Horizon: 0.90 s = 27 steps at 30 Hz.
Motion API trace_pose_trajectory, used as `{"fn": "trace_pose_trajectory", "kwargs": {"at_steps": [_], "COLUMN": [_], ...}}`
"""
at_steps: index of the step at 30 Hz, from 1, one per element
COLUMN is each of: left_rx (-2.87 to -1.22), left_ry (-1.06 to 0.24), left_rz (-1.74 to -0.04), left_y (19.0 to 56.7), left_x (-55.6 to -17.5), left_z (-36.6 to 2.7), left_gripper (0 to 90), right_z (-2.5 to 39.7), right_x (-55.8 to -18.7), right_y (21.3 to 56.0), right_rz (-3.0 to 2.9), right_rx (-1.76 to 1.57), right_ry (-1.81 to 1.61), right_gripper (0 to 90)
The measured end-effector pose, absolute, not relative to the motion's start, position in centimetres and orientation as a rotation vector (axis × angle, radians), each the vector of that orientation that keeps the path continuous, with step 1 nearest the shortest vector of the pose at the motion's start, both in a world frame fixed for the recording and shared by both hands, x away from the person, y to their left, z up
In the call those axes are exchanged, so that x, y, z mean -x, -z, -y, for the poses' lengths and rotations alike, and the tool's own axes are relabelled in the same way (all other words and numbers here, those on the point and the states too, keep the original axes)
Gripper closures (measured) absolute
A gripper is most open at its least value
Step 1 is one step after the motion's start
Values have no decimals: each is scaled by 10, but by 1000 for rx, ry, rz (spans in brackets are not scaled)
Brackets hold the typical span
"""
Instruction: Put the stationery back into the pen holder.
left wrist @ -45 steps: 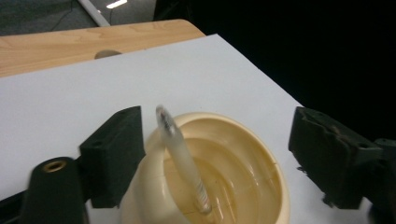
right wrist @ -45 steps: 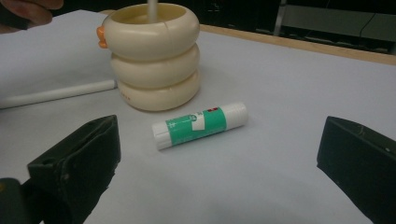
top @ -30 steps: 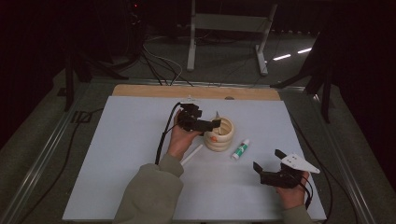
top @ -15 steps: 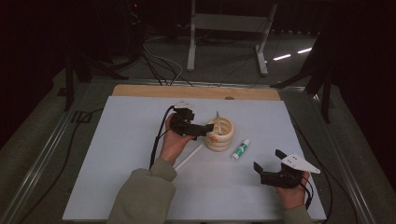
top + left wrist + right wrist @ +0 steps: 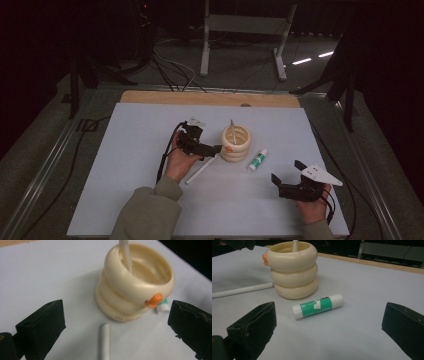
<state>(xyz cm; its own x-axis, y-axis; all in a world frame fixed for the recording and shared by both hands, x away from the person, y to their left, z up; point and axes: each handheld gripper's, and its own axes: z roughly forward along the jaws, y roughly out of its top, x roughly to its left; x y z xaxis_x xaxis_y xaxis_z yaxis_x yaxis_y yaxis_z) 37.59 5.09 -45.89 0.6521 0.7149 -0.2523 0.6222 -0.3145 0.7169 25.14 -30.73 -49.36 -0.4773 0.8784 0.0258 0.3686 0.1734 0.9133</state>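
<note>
Jaws of the left gripper (image 5: 212, 148) stand wide apart; since a second ago it has drawn back from the cup (image 5: 235, 143), leaving a stick (image 5: 232, 131) inside. Right gripper (image 5: 287, 176), jaws apart, has stayed near the glue stick (image 5: 257, 160); a tube (image 5: 200, 171) lies beside the cup.

Print on the cream holder (image 5: 125, 318) (and glue stick (image 5: 318, 306)) stays illegible.

Holder (image 5: 235, 143) mid-mat; glue stick (image 5: 258, 160) just right, white rod (image 5: 201, 171) left-front.
</note>
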Motion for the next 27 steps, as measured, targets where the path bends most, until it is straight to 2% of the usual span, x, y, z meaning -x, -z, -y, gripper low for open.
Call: {"fn": "trace_pose_trajectory", "kwargs": {"at_steps": [7, 14, 18, 21, 27], "left_rx": [-2087, -2141, -2170, -2196, -2255], "left_ry": [-109, -85, -51, -47, -63], "left_rz": [-1065, -1087, -1082, -1088, -1091], "left_y": [471, 481, 487, 492, 497], "left_x": [-373, -371, -369, -368, -365], "left_z": [-53, -56, -56, -54, -51], "left_gripper": [17, 74, 157, 185, 389], "right_z": [307, 307, 307, 306, 307], "right_x": [-252, -252, -252, -252, -252], "right_y": [494, 494, 495, 495, 495], "right_rz": [-1935, -1939, -1940, -1941, -1940], "right_rx": [-1176, -1175, -1174, -1174, -1176], "right_ry": [-1279, -1276, -1274, -1273, -1273], "right_gripper": [0, 0, 0, 0, 0]}}
